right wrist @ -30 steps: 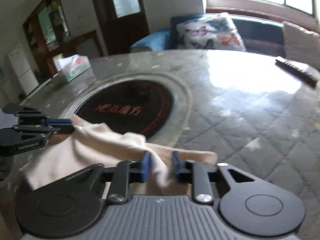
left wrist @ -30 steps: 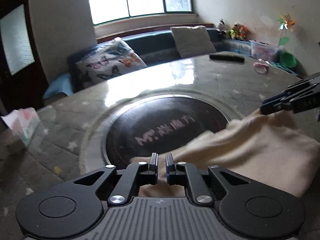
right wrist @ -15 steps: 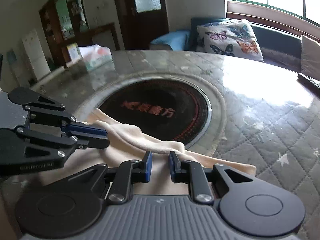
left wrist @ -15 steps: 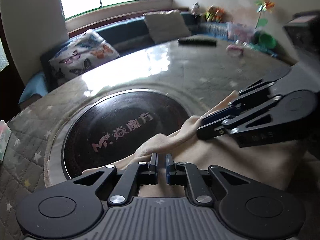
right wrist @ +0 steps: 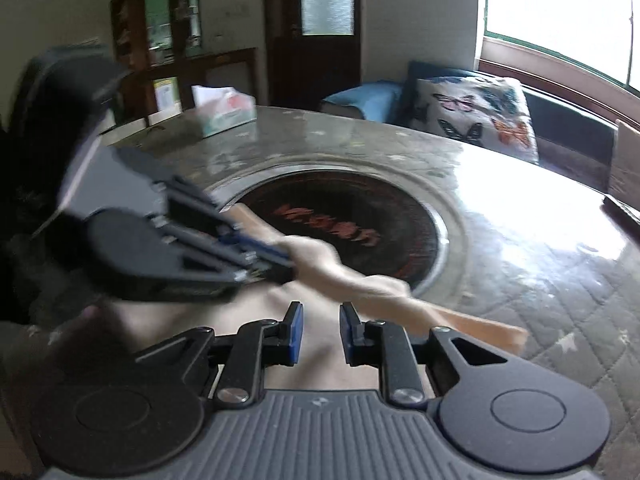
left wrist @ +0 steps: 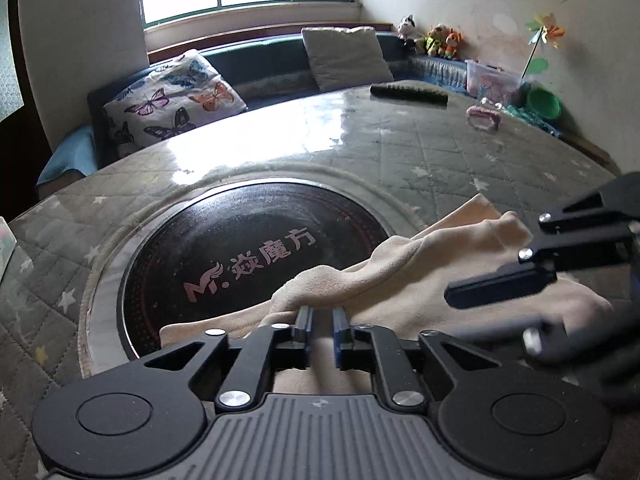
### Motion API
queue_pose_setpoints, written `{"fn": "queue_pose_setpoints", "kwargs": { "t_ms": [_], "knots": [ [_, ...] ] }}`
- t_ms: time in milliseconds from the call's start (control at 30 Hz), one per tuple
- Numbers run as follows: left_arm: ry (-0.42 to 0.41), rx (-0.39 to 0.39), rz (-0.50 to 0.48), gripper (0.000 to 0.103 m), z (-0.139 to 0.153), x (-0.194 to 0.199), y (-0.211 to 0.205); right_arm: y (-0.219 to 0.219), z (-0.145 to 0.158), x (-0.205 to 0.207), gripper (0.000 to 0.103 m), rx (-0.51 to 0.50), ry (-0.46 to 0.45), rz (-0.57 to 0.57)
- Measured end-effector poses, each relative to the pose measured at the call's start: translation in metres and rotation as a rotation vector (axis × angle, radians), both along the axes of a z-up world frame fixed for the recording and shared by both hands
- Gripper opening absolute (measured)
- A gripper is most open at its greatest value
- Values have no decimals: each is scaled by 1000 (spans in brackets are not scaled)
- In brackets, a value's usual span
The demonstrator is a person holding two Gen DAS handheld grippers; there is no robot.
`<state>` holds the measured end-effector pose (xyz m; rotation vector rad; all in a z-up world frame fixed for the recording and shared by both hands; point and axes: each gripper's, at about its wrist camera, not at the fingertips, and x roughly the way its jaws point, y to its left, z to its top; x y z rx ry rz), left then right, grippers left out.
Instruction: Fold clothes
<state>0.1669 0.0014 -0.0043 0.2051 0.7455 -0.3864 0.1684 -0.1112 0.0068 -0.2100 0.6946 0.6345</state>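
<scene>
Seemingly bunched into a long ridge, the cream-coloured fleece garment in the left wrist view lies on the near right part of the round, grey quilted table under a glossy clear cover. Its long axis runs from the near centre out to the far right, and its far edge overlaps the rim of the dark round glass hotplate with pink lettering set in the table's middle. The left gripper has its blue-padded fingers drawn close together on a raised fold of the cloth, pinching it. At the right, the right gripper hangs over the garment; only one dark finger shows clearly and the rest is blurred, so its state cannot be told from this side. At the far edge of the table lie a dark flat remote control and, to its right, a small pink ring-shaped object.

From the right wrist view, the garment stretches from the left to a pointed end at the near right, beside the hotplate. The right gripper has its fingers parted with a clear gap, and the cloth lies beneath them, not held. At the left, the left gripper, blurred, clamps the cloth's ridge. On the far left of the table stands a white and green tissue pack.
</scene>
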Motion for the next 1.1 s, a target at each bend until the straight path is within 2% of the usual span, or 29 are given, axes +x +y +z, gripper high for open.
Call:
{"fn": "queue_pose_setpoints", "kwargs": {
  "t_ms": [33,67,200,333,400,567,700,833,967,1100],
  "knots": [
    [-5,-3,-1,23,1,-2,1,4,2,-7,29,-2,-12,18],
    [-11,-7,3,26,2,-4,3,8,5,-14,31,-5,-27,41],
    [-21,-24,34,26,5,-9,8,27,-1,-36,31,-29,-50,143],
    [-49,-51,63,26,12,-29,20,37,-12,-47,33,-58,-71,148],
    [-71,-49,64,26,16,-44,25,30,-6,-51,33,-20,-58,144],
    [-83,-49,72,26,12,-76,32,-5,5,-59,33,27,-37,71],
    [-55,-61,91,27,-4,-84,38,-37,-3,-60,34,41,13,-23],
    [-57,-72,94,26,3,-79,37,-63,-4,-55,33,79,48,-92],
    [-71,-72,81,26,13,-66,30,-73,6,-42,33,106,22,-139],
    [-46,-83,69,25,15,-41,20,-76,2,-15,33,124,24,-185]
  ]
}}
